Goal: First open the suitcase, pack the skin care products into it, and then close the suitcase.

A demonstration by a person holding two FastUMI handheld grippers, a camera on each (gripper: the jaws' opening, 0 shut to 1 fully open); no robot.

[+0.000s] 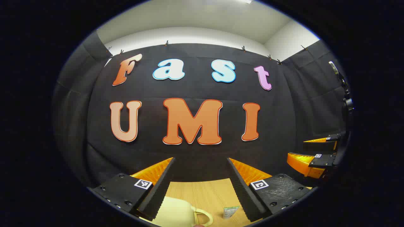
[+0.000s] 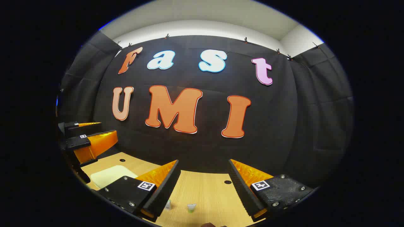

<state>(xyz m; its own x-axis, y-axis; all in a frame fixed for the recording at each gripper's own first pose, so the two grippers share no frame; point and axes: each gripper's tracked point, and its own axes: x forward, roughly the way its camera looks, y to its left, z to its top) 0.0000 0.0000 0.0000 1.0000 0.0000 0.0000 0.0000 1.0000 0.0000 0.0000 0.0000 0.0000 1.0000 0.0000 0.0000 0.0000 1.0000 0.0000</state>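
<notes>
Suitcase (image 1: 176,214) of a pale cream colour lies closed on the wooden counter (image 1: 208,192), at the bottom of the left gripper view, partly behind the left finger of the left claw (image 1: 200,186). Its handle (image 1: 202,216) points toward the right side of that view. Just beside the handle, a small skin care packet (image 1: 230,212) with a green print stands on the counter, close to the right finger of the same claw.

The left claw is held above the counter with its two fingers wide apart, and nothing is between them. The right claw (image 2: 205,189) is also spread wide, with nothing held between its fingers.

In the right gripper view, the suitcase (image 2: 110,175) shows as a pale flat shape at the lower left, beyond the left finger. Two small skin care items stand on the counter (image 2: 205,186) between the fingers: a small tube (image 2: 168,205) near the left finger and a small green-topped tube (image 2: 191,208) a little to its right. They are too small to tell more.

Each view also catches the other claw at its edge: the right one (image 1: 315,154) at the far right of the left gripper view, the left one (image 2: 88,138) at the far left of the right gripper view. Both are raised above the counter.
</notes>
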